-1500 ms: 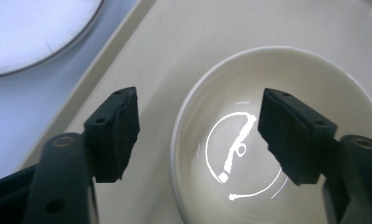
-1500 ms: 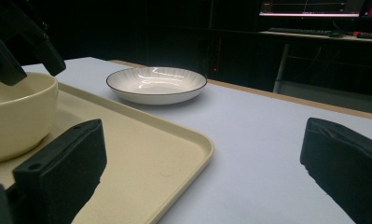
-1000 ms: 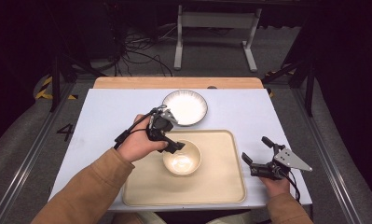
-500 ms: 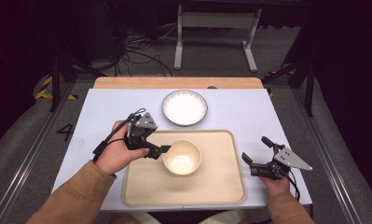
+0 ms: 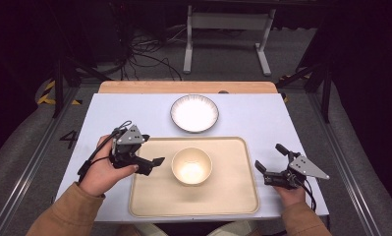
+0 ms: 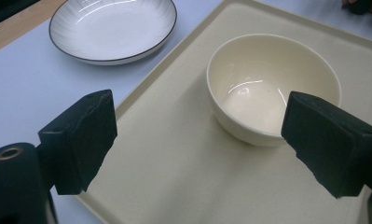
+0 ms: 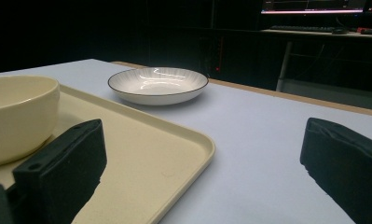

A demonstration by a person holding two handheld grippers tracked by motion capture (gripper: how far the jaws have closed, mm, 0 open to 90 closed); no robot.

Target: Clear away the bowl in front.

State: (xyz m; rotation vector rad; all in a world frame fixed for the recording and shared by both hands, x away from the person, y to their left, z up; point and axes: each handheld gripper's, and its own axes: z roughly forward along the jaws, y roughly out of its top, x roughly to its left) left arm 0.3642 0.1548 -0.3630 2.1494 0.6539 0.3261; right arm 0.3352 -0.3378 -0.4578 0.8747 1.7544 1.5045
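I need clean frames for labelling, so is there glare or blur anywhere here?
High view: the plate is blown out white, the room behind dark. Left gripper view: sharp, small highlights inside the bowl. Right gripper view: glare streaks on the plate, near jaws soft.

My table [image 5: 110,118] has a pale blue-white top with a wooden strip along its far edge. Directly on it: a cream tray [image 5: 238,199] on the near side, and a white dark-rimmed plate [image 5: 194,113] just beyond the tray, probably not touching it.
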